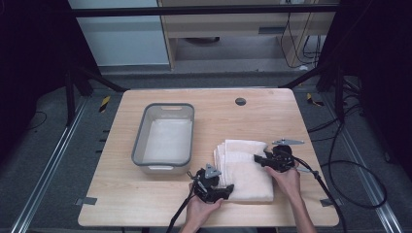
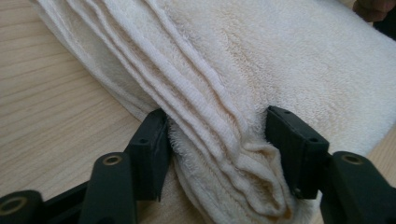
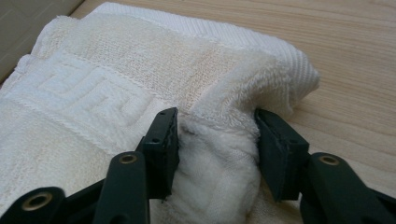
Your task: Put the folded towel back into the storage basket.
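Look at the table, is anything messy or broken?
Nothing looks broken or spilled. The folded cream terry towel lies on the light wooden table, a bit bunched where the left gripper and right gripper pinch its edges. The grey plastic tub sits straight beside it.

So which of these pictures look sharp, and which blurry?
High view: evenly lit, slightly soft, dark surroundings. Left gripper view: folded cream terry towel crisp near the black tongs, its far end softer. Right gripper view: towel's woven pattern sharp, wooden table softer.
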A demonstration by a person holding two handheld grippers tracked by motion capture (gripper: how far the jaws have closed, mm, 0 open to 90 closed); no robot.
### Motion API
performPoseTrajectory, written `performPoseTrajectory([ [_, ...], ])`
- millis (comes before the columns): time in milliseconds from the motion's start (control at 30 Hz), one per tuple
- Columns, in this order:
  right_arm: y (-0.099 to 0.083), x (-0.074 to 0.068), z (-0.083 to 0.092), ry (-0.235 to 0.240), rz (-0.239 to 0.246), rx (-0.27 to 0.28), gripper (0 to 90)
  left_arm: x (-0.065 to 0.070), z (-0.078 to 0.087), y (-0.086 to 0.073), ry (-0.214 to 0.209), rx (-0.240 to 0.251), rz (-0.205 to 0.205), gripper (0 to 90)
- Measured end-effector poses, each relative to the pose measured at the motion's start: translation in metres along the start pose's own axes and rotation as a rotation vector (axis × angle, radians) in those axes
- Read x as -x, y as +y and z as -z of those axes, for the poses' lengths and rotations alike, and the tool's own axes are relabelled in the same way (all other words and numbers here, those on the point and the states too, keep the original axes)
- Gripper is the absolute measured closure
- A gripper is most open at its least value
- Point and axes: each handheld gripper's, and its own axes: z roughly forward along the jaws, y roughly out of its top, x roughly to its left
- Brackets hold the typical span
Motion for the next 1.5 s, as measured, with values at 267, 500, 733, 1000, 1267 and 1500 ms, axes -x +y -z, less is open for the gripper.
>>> performPoseTrajectory([
  [267, 0.0, -0.001, 0.0, 0.019, -0.015, 0.001, 63.1, 0.0, 0.001, 0.002, -0.026, -0.015, 0.029, 53.2],
  [500, 0.001, -0.001, 0.002, 0.036, -0.023, 0.001, 70.2, 0.002, 0.003, 0.002, -0.022, -0.005, 0.031, 62.9],
  [733, 0.004, -0.002, 0.007, 0.049, -0.033, 0.014, 73.0, 0.002, 0.008, 0.004, -0.031, 0.004, 0.023, 66.9],
  [1000, 0.007, -0.007, 0.02, 0.069, -0.027, 0.05, 73.4, 0.001, 0.018, 0.004, -0.027, 0.023, 0.005, 67.7],
  [1267, 0.013, -0.015, 0.033, 0.073, 0.002, 0.085, 73.4, 0.003, 0.032, 0.012, -0.03, 0.035, -0.023, 67.7],
  [1500, 0.018, -0.019, 0.047, 0.078, 0.012, 0.132, 73.4, 0.009, 0.043, 0.021, -0.025, 0.05, -0.061, 67.7],
])
